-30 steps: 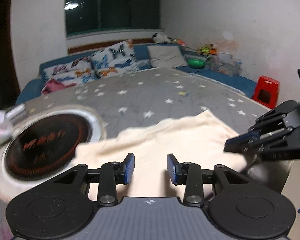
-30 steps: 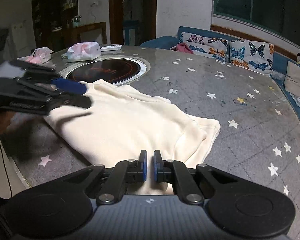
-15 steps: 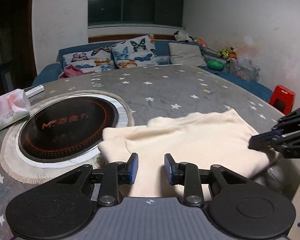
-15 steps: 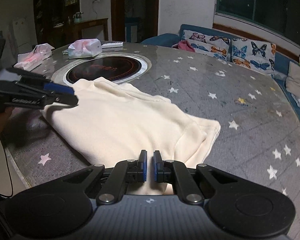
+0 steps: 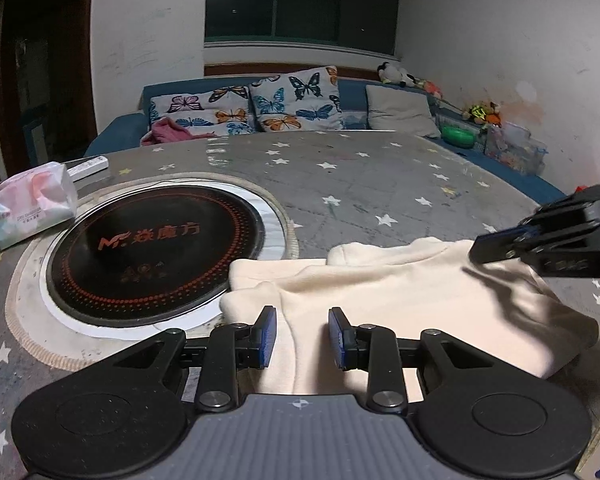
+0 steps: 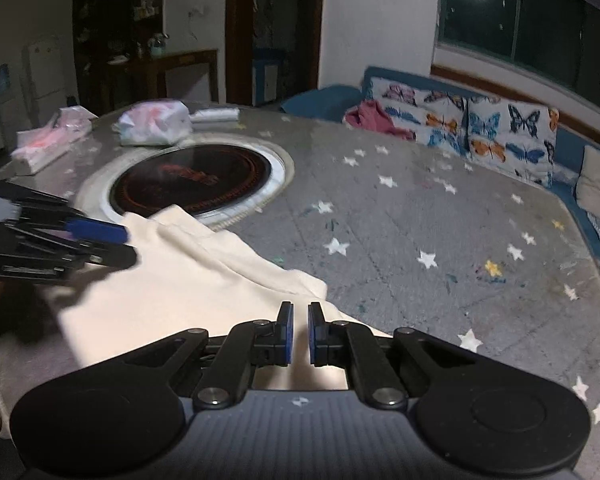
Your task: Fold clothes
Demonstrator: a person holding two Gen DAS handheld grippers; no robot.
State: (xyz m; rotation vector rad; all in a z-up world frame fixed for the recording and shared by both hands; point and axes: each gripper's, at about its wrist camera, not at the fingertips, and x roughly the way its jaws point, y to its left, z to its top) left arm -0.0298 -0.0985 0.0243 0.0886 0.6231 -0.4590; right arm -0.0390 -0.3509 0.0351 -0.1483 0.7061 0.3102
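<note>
Cream garment (image 5: 400, 304) lies partly folded on the near edge of a round grey table (image 5: 380, 184) printed with white stars, its far left corner just overlapping the pale rim of a black round cooktop (image 5: 152, 252) set into the tabletop. A raised fold runs along the garment's far side.

Left gripper (image 5: 302, 336) hangs over the garment's near left part, jaws parted with cloth showing in the gap below them, nothing pinched. Right gripper (image 6: 299, 332) sits over the garment's near right corner with its jaws nearly together, a narrow slit between the blue pads; nothing shows in the slit, and whether any cloth is nipped there cannot be told. In the left wrist view that gripper comes in from the right over the garment's far right corner, and it casts a shadow on the cloth.

Beyond the cooktop rest a tissue pack (image 5: 32, 204) and a white remote (image 5: 88, 168), well apart from the garment. The right wrist view, somewhat blurred, shows a second pinkish pack (image 6: 48, 140) farther left. Between the garment and the table's far edge the surface carries only stars. Behind the table runs a blue sofa (image 5: 116, 136) with butterfly cushions (image 5: 260, 108), a pink cloth (image 5: 168, 128) and a plain cushion (image 5: 400, 112); a green bowl (image 5: 458, 134) and toys stand along the right wall.
</note>
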